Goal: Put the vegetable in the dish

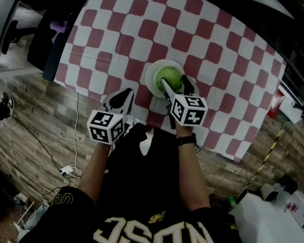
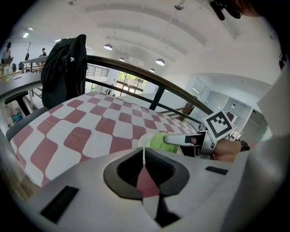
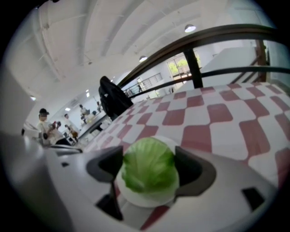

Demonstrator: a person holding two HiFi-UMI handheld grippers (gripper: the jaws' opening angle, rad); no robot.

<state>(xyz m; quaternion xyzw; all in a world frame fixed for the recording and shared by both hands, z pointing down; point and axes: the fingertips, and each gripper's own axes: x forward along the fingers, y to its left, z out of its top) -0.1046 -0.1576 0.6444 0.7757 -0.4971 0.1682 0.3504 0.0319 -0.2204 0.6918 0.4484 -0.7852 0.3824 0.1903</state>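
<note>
Right gripper view has my right gripper (image 3: 149,164) closed on the green vegetable (image 3: 148,174), one dark pad touching each side of it, and the white dish (image 3: 144,199) lies directly beneath. Head view puts that dish (image 1: 151,77) close to the near edge of the red-and-white checked cloth (image 1: 156,26), with the vegetable (image 1: 170,78) inside its rim. My left gripper (image 1: 122,97) hangs near the dish's left side without touching it, jaws pressed together on nothing.
</note>
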